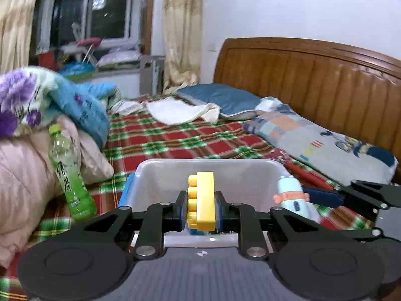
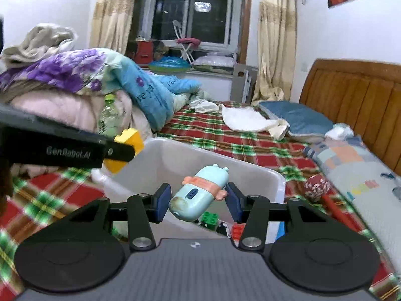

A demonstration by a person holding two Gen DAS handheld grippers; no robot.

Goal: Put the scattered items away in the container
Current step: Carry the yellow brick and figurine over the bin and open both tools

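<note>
Yellow brick (image 1: pixel 202 200) clamped in left gripper (image 1: pixel 200 209), poised over bin (image 1: pixel 160 173).

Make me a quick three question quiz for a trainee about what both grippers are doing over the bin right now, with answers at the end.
1. True or false: the left gripper is shut on a yellow building block.
2. What sits between the right gripper's fingers? A) green tea bottle B) light blue cartoon toy C) red brick
3. Fill in: both items are above the translucent plastic ____.

Key:
1. True.
2. B, the light blue cartoon toy; the pads look slightly apart from it, so the grip is uncertain.
3. Bin.
</note>
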